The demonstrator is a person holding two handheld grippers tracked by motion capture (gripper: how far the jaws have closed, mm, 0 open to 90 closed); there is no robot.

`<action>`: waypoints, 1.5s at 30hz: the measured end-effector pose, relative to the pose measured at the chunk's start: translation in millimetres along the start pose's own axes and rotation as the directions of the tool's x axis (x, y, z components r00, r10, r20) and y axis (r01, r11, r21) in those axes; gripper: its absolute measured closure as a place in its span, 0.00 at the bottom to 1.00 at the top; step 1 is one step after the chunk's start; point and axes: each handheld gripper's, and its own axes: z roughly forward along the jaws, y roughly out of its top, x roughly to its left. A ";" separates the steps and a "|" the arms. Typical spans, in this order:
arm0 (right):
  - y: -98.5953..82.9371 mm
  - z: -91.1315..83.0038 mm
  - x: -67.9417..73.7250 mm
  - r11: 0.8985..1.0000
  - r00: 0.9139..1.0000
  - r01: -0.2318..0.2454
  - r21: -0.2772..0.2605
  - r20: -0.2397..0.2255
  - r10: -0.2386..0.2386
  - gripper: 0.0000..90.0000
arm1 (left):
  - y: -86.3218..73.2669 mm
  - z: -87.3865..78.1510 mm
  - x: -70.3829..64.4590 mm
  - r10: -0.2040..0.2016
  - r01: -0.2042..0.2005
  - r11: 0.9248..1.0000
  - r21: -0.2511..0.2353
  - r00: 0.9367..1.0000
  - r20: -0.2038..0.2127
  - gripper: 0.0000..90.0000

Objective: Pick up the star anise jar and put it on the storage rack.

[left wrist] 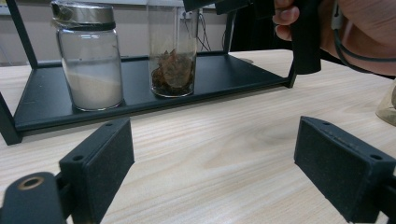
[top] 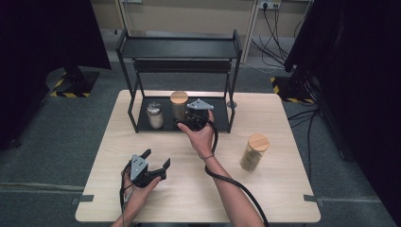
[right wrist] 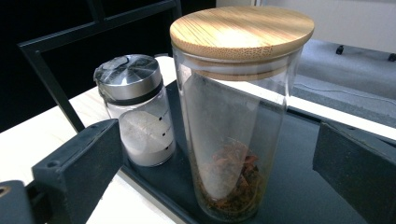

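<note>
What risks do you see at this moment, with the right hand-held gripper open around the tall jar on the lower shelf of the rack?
1. The tall jar is narrow and nearly empty; an uneven push from the right hand-held gripper may tip it.
2. The shaker with white powder stands close beside the jar, so the nearer jaw may knock it.
3. The rack's upper shelf hangs above, so lifting straight up may strike the wooden lid.

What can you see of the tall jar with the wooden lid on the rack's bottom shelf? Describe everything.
The tall jar is clear glass with a flat round wooden lid, shut. It holds a little reddish-brown dried matter at the bottom. It stands upright on the black shelf, beside a shorter metal-capped jar. The right claw is open around it, jaws not touching.
</note>
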 end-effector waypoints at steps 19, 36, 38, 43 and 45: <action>-6.6 -16.6 -2.8 1.000 1.000 0.005 -0.006 -0.010 -0.005 0.02 | 0.0 -0.1 0.2 -0.002 0.002 1.000 0.000 1.000 0.000 0.13; -15.7 -29.5 -5.3 1.000 1.000 -0.002 -0.011 -0.021 0.002 0.02 | -0.1 0.0 0.1 -0.002 0.002 1.000 -0.001 1.000 -0.001 0.13; -17.0 -30.5 -5.4 1.000 1.000 -0.005 -0.008 -0.022 0.005 0.02 | -0.1 -0.1 0.1 -0.003 0.003 1.000 -0.001 1.000 -0.001 0.13; -20.4 -33.7 -5.8 1.000 1.000 -0.011 -0.007 -0.028 0.011 0.02 | -0.1 0.0 -0.2 -0.001 0.001 1.000 -0.001 1.000 -0.002 0.13; -21.8 -35.2 -5.9 1.000 0.999 -0.015 -0.007 -0.029 0.015 0.02 | -0.1 -0.1 -0.2 -0.001 0.001 1.000 -0.001 1.000 -0.002 0.13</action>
